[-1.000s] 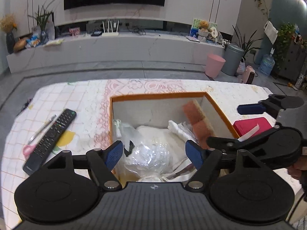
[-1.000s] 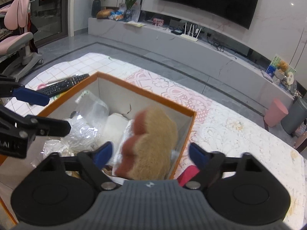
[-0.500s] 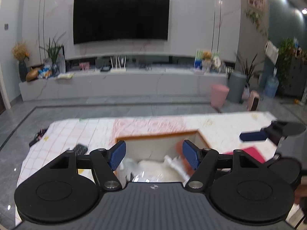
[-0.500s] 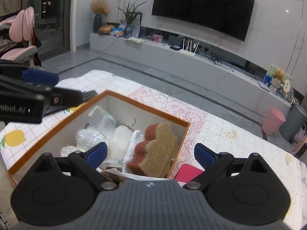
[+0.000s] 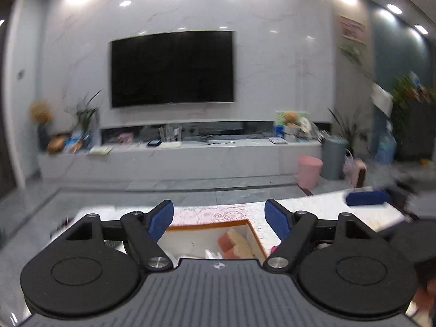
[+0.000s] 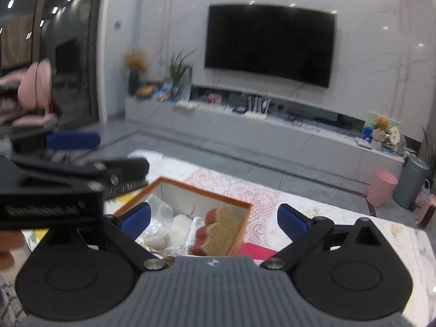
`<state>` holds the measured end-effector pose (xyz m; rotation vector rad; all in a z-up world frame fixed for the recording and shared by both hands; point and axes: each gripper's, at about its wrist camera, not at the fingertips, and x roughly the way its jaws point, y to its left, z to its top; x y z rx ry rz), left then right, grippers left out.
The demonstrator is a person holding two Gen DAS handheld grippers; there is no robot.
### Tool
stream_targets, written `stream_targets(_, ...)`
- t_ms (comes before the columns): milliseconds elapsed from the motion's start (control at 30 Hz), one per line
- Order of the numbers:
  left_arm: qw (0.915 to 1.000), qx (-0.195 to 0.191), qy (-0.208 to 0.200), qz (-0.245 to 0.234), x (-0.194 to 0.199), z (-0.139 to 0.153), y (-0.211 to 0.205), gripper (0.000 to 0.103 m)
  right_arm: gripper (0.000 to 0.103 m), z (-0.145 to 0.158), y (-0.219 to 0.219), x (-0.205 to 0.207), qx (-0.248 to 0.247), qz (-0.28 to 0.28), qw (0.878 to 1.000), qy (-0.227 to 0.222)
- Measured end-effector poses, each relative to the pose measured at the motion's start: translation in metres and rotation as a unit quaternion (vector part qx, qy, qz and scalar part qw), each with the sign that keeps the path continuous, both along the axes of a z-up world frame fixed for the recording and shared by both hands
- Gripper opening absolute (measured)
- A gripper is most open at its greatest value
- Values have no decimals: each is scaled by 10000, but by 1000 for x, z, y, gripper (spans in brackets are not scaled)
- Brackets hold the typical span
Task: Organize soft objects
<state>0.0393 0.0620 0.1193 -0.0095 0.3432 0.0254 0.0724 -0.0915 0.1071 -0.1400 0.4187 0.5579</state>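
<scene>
An orange-rimmed cardboard box (image 6: 204,188) stands on the table and holds the soft things. A brown and red sponge (image 6: 218,231) leans against its right wall, beside clear plastic bags (image 6: 160,212) and a white soft bundle (image 6: 179,223). My right gripper (image 6: 214,215) hovers above and behind the box, its jaws opening with nothing between them. My left gripper (image 5: 218,212) is also raised over the box (image 5: 207,226), its jaws opening and empty. The sponge (image 5: 234,241) shows low between its fingers. Each gripper's blue fingers (image 6: 72,140) (image 5: 365,197) appear in the other's view.
A patterned cloth (image 6: 272,218) covers the table, and a red flat item (image 6: 256,250) lies right of the box. Beyond the table are grey floor, a pink bin (image 6: 381,188), a grey bin (image 6: 411,182) and a long TV console (image 5: 177,160).
Both grippers have risen and tilted up away from the box, so more of the room shows. The sponge that was between the right fingers now rests in the box.
</scene>
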Motion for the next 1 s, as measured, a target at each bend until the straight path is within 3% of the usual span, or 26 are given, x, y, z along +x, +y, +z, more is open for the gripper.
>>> stream_targets(133,9993,-322,109,-126,-8,-11,-17,90,99,-4,-31,-24,416,-282,9987,-19)
stream_targets(400,9974,-569,433,-110,-21,-41,-29,90,99,-27,-72,-53,220,-448,9987,50)
stream_targets(567,9989,-213,411,-12,-28,-52,-45,90,99,-49,-88,-61,349,-547,9978,152)
stream_targets(667,9990,-8,332,291,-31,-60,-58,90,99,-62,-94,-63,469,-664,9966,117)
stream_targets(767,9989,-25,310,351,-33,-70,-65,90,100,-75,-99,-63,579,-735,9955,139)
stream_targets(867,9989,-44,281,377,-35,-82,-68,90,100,-82,-99,-61,493,-762,9958,96)
stream_targets(1000,9976,493,192,448,-37,-95,-77,90,100,-97,-92,-57,153,-756,9970,62)
